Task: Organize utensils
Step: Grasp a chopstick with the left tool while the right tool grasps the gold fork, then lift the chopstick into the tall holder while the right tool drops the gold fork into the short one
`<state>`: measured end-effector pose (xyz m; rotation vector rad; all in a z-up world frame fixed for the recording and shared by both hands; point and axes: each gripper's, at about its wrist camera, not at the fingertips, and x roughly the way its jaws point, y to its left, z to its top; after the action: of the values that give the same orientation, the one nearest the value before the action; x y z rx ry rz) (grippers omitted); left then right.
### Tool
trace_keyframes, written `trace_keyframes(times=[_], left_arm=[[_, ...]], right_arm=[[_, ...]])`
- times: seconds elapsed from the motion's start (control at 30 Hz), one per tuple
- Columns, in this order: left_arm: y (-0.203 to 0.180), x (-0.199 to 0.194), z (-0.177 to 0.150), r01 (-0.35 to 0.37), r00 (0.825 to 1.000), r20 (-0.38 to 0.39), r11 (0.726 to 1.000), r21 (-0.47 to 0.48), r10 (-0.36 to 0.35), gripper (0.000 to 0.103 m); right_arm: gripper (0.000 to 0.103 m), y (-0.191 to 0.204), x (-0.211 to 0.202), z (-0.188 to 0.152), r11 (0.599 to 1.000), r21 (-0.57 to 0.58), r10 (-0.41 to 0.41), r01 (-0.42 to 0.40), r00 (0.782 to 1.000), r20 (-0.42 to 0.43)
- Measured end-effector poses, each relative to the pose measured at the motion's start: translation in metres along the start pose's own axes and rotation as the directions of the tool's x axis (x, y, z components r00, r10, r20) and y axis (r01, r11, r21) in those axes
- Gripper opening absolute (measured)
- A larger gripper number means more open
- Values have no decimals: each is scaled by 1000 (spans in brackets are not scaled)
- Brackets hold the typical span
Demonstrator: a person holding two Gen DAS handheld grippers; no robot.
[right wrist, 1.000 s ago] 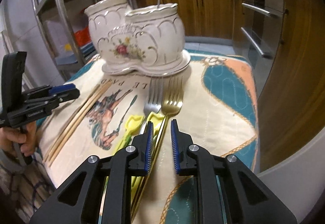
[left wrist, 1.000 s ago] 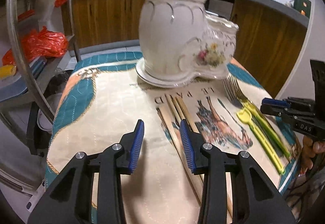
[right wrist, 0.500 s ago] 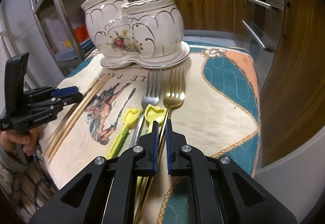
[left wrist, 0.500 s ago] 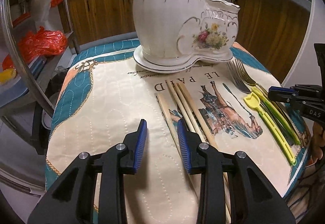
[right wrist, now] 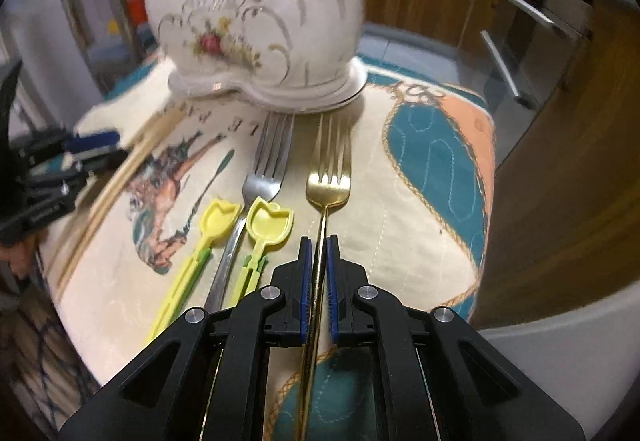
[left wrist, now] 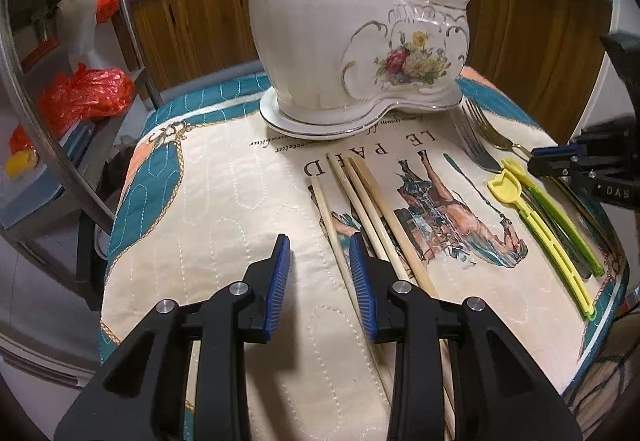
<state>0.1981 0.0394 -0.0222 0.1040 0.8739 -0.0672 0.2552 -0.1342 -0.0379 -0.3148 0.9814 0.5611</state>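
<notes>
A white floral ceramic utensil holder [left wrist: 352, 29] [right wrist: 256, 29] stands at the far end of the quilted table cloth [left wrist: 224, 201]. In front of it lie several wooden chopsticks [left wrist: 360, 197], a silver fork [right wrist: 268, 169], a gold fork [right wrist: 328, 177] and two yellow plastic spoons [right wrist: 268, 225]. My right gripper [right wrist: 318, 253] is shut on the gold fork's handle. My left gripper [left wrist: 318, 253] is open, low over the cloth, its right finger beside the chopsticks.
A metal shelf rack [left wrist: 60, 113] with red bags stands left of the table. Wooden kitchen cabinets [left wrist: 520, 41] and an oven [right wrist: 532, 53] lie behind. The table edge drops off close to the right of the gold fork.
My right gripper has closed on the gold fork's handle and moved nearer the holder. My left gripper has come lower and closer to the chopsticks, still open.
</notes>
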Motion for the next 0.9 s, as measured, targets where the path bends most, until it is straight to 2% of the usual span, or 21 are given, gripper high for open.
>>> trace_keyframes(times=[0.13, 0.23, 0.33, 0.43, 0.47, 0.5, 0.57, 0.63, 0.77, 0.9], left_arm=[[1, 4, 15, 15, 994, -111, 999, 47, -10, 32], [-1, 6, 22, 30, 981, -193, 995, 97, -11, 32], [-4, 7, 27, 38, 964, -264, 987, 153, 4, 32], [-3, 9, 29, 53, 952, -306, 987, 150, -5, 30], [-3, 10, 30, 69, 949, -314, 988, 138, -22, 21], [-1, 10, 30, 97, 946, -318, 989, 113, -57, 17], [-1, 9, 27, 91, 953, -298, 991, 103, -57, 9], [1, 7, 24, 85, 959, -279, 993, 83, -59, 6], [7, 0, 21, 104, 968, -232, 994, 19, -97, 5], [26, -26, 20, 147, 982, -112, 987, -64, -153, 5]], right_arm=[[10, 1, 7, 22, 997, -71, 8, -20, 986, -169], [10, -2, 12, 31, 997, -65, 27, -44, 970, -243], [10, -4, 15, 35, 998, -41, 43, -56, 963, -265], [9, -12, 15, 34, 997, 11, 76, -76, 967, -244], [8, -16, 14, 32, 996, 35, 89, -83, 970, -228], [7, -18, 13, 31, 995, 53, 97, -87, 972, -212], [7, -22, 10, 28, 993, 80, 103, -89, 978, -184], [7, -21, 8, 25, 993, 82, 97, -85, 982, -165], [7, -24, 0, 15, 990, 110, 97, -86, 990, -105], [7, -34, -14, 3, 983, 151, 108, -105, 994, -17]])
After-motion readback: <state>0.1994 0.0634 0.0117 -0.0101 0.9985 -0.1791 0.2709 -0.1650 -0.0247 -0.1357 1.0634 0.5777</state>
